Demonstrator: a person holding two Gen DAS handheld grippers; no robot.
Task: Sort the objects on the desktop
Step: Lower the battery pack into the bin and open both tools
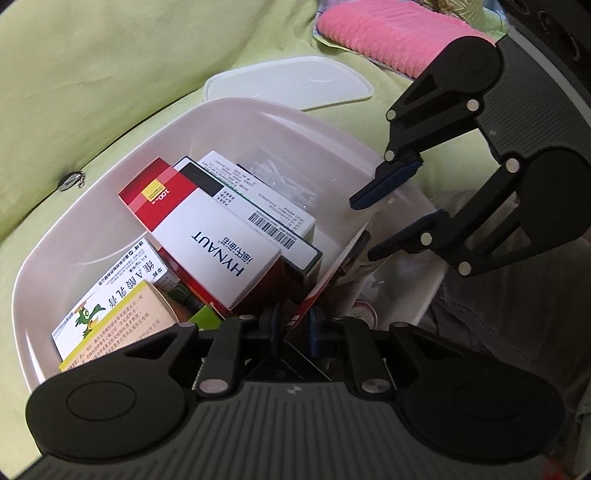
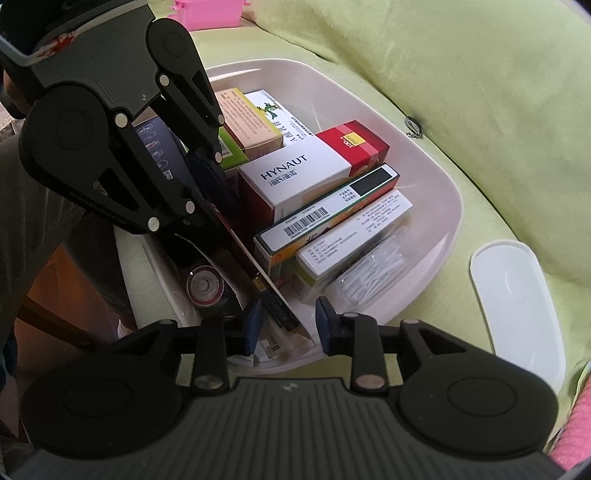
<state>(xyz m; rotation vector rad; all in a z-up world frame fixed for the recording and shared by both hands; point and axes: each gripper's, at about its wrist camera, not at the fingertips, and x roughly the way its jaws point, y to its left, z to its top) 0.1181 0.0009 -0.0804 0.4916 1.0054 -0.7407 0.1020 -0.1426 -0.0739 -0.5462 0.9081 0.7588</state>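
Observation:
A translucent white bin [image 1: 258, 105] [image 2: 458, 206] holds several medicine boxes, among them a white HYNAUT box [image 1: 221, 251] [image 2: 291, 173] and a red box [image 1: 155, 192] [image 2: 354, 144]. A bag of cotton swabs [image 2: 369, 273] lies at one end. My left gripper [image 1: 294, 326] [image 2: 218, 199] is shut on a thin flat pack [image 1: 343, 258] [image 2: 275, 299] standing on edge along the bin's near wall. My right gripper [image 2: 288, 325] [image 1: 364, 229] is open at the pack's other end, with that corner between its fingers and not pinched. A battery [image 2: 205, 286] lies behind the pack.
The bin's white lid [image 1: 291, 83] [image 2: 517, 295] lies beside it on green fabric. A pink towel [image 1: 388, 33] sits beyond the lid, and a pink container [image 2: 210, 11] stands at the far edge. A metal zipper pull [image 1: 68, 181] shows by the bin.

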